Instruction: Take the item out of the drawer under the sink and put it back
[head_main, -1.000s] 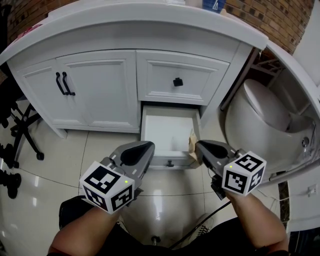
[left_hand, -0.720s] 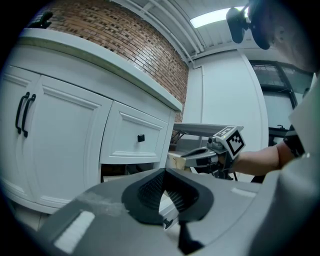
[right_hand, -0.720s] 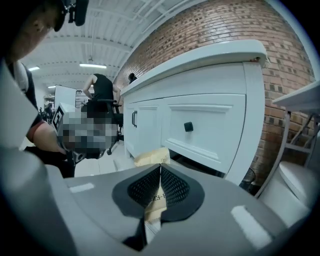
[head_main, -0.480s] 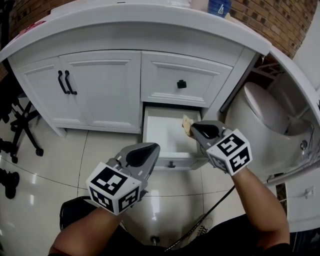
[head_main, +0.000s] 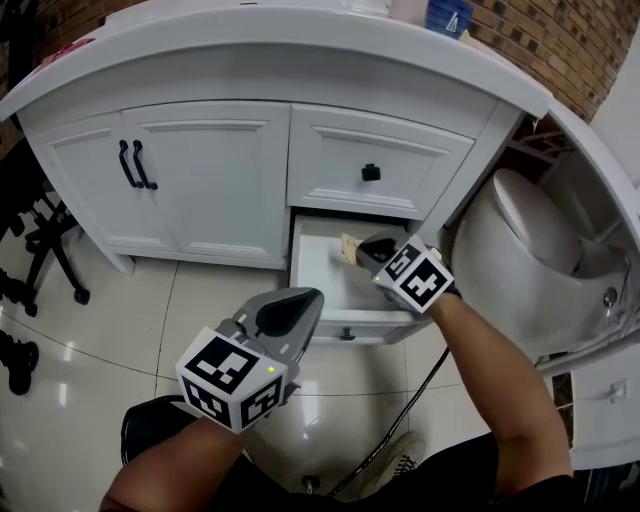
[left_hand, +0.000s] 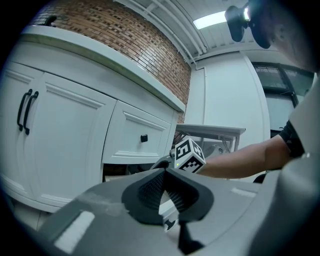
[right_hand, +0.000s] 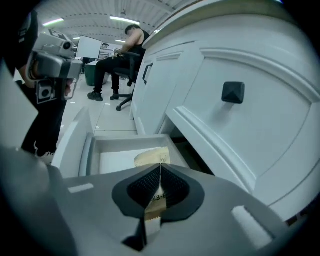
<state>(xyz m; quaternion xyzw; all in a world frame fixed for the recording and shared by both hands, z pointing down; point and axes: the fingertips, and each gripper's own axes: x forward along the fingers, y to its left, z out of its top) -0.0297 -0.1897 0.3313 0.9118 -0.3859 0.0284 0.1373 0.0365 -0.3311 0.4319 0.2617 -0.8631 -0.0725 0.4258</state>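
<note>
Packet (right_hand: 151, 158), clamped in right gripper (right_hand: 160, 171) jaws, has moved fwd w/ it; open drawer (right_hand: 116, 161) now directly below tips, so put-back needs only lowering & release. Left gripper (left_hand: 163, 174) closed, empty.

The right claw (head_main: 352, 250), clamped on a tan packet (head_main: 347, 243), is reaching into the open drawer (head_main: 312, 270). Ahead of and beneath the claw, the drawer's white bottom is lying bare, leaving room. Close above and beyond the claw, the upper drawer front (head_main: 400, 150) with its black knob (head_main: 371, 172) is overhanging, cutting the headroom. The drawer's side wall (right_hand: 89, 150) is hemming the claw in sideways. The left claw (head_main: 300, 303), jaws together, is hovering outside over open floor tiles (head_main: 200, 310).
</note>
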